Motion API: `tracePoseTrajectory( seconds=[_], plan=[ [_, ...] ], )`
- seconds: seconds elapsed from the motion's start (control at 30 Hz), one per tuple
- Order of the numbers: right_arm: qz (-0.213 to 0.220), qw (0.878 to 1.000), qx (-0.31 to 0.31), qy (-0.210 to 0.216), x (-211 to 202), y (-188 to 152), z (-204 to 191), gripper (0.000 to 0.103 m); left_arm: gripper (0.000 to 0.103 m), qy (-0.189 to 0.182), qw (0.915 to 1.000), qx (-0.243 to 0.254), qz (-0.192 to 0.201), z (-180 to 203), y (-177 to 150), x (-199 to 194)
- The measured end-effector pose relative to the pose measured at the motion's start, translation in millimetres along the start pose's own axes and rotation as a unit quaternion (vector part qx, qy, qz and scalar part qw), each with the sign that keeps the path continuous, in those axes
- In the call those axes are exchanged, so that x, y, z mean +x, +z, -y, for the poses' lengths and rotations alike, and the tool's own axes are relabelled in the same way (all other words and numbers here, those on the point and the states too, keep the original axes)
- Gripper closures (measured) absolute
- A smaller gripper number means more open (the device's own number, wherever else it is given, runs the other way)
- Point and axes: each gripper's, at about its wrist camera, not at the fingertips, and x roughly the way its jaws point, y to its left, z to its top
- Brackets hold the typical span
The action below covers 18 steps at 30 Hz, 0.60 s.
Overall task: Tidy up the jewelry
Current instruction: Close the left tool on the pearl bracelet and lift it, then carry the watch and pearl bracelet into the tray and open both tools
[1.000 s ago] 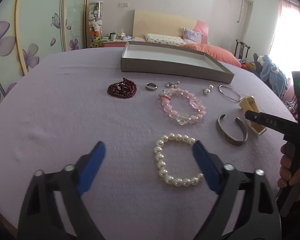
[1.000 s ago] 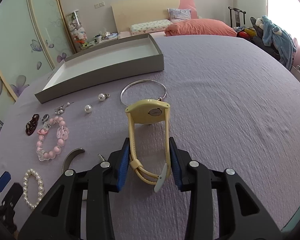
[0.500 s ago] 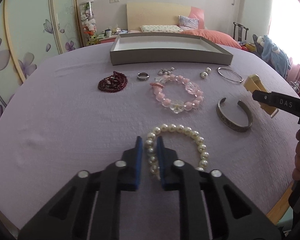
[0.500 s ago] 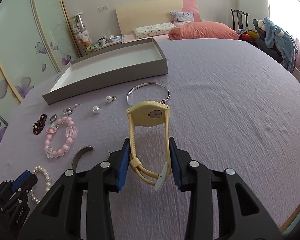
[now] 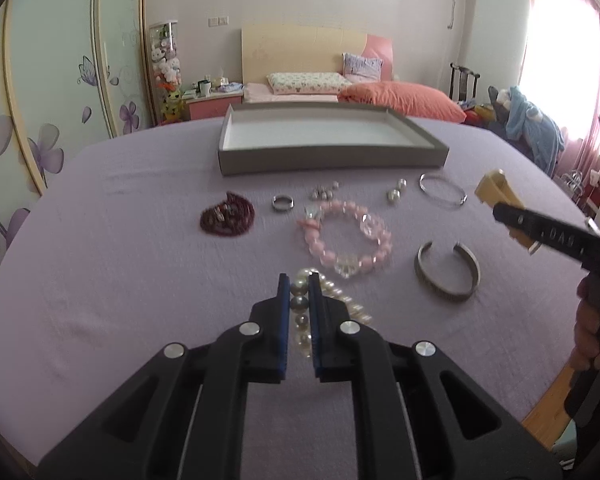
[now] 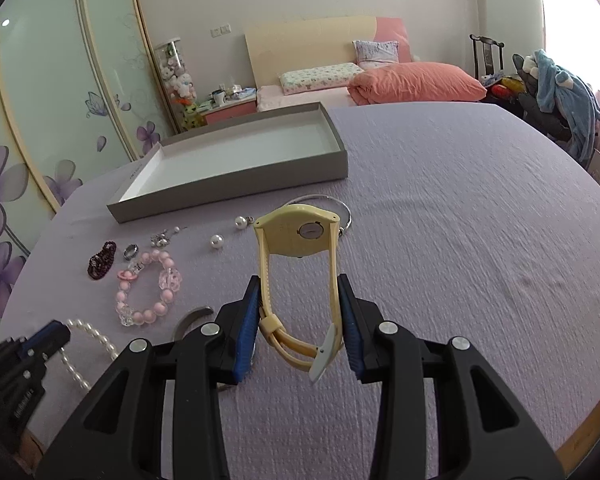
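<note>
The left claw (image 5: 299, 284) is clamped on a strand of the pearl bracelet (image 5: 324, 304), whose beads run in a line between the blue pads, pointing away toward the far tray (image 5: 332, 160). The rest of the loop trails off right of the claw, low over the lilac tabletop (image 5: 120, 280). The right claw (image 6: 299, 312) grips the yellow watch (image 6: 296, 264) by its strap sides; its long axis points straight away, case at the far end, buckle end near. Beyond the pearls lie a pink bead bracelet (image 5: 346, 240) and, to the right, a silver cuff (image 5: 447, 276).
</note>
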Motion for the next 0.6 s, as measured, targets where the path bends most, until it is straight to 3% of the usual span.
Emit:
tracePoseTrajectory(
  seconds=[0.3, 0.6],
  plan=[
    [0.004, 1.0, -0.021, 0.017, -1, 13, -10, 0.064, 0.094, -0.025, 0.9992, -0.012, 0.028, -14, 46, -15],
    [0.017, 0.998, -0.043, 0.043, 6, 68, -21, 0.064, 0.094, -0.047, 0.9972, -0.032, 0.049, -36, 123, -9]
  ],
)
